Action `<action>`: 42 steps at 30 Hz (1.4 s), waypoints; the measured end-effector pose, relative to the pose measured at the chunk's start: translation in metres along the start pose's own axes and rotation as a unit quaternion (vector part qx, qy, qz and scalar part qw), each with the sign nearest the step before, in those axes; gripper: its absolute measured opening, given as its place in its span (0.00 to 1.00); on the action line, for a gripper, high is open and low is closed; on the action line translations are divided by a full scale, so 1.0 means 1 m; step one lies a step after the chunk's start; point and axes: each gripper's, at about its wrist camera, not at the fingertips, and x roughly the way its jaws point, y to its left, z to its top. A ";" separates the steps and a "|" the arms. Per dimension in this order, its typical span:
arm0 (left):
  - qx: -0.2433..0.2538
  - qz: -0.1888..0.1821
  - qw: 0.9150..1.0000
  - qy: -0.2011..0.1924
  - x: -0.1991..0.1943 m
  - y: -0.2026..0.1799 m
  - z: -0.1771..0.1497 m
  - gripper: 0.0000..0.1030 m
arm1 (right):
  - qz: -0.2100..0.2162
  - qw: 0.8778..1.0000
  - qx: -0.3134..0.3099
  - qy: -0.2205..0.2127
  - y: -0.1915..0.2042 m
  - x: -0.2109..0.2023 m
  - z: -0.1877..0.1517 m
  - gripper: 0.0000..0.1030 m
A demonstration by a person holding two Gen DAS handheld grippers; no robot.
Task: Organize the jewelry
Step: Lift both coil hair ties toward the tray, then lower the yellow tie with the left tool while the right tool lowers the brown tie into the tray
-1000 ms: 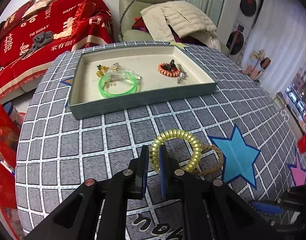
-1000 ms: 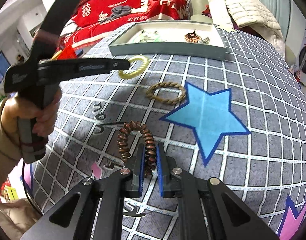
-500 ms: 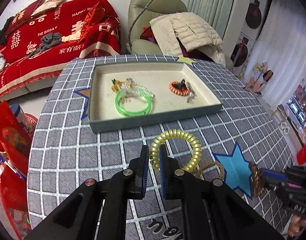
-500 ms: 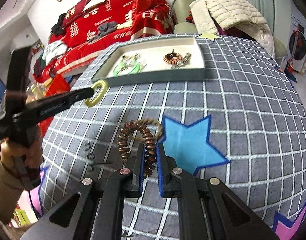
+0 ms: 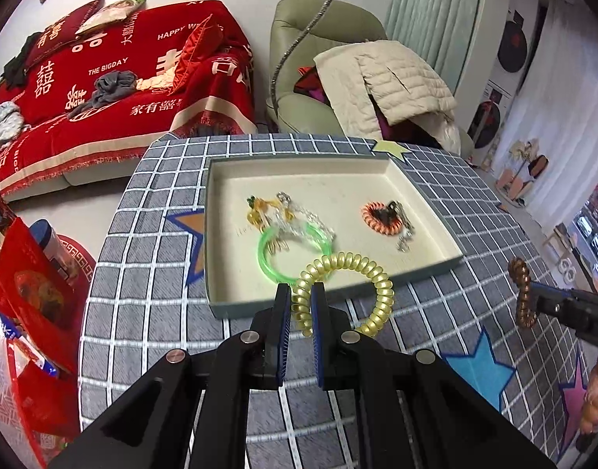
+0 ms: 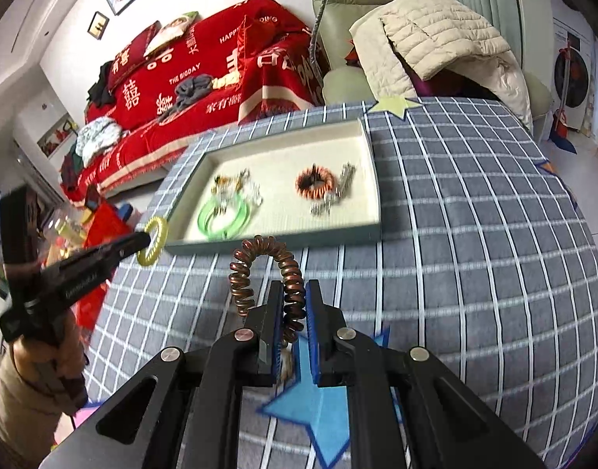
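Note:
My left gripper [image 5: 301, 306] is shut on a yellow spiral hair tie [image 5: 361, 269] and holds it in the air at the near rim of the shallow tray [image 5: 435, 271]. My right gripper [image 6: 293, 301] is shut on a brown spiral hair tie [image 6: 267, 252], held above the table in front of the tray [image 6: 361, 232]. In the tray lie a green bangle [image 5: 273, 264], a clear and amber charm piece [image 5: 277, 211], an orange spiral tie [image 5: 379, 217] and a silver piece [image 5: 404, 238]. The left gripper's yellow tie [image 6: 153, 240] shows in the right wrist view.
The round table has a grey checked cloth [image 5: 150, 312] with star patches, a blue one [image 5: 480, 369] near me. A red-covered sofa [image 5: 115, 74] and an armchair with a beige jacket [image 5: 392, 78] stand beyond. Red bags [image 5: 33, 312] sit at the table's left.
Both grippers have risen and moved toward the tray with their hair ties. The tan braided ring on the table is out of view now.

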 end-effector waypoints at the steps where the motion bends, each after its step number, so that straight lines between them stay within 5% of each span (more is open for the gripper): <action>1: -0.003 0.000 1.000 0.001 0.003 0.001 0.003 0.31 | 0.001 1.000 0.003 -0.001 -0.001 0.003 0.005 0.12; 24: -0.017 0.063 0.998 0.010 0.082 0.024 0.063 0.31 | -0.047 0.999 0.009 -0.006 -0.020 0.091 0.101 0.12; 42: 0.007 0.090 0.995 0.038 0.128 0.023 0.051 0.31 | -0.086 0.996 0.001 0.020 -0.034 0.151 0.099 0.12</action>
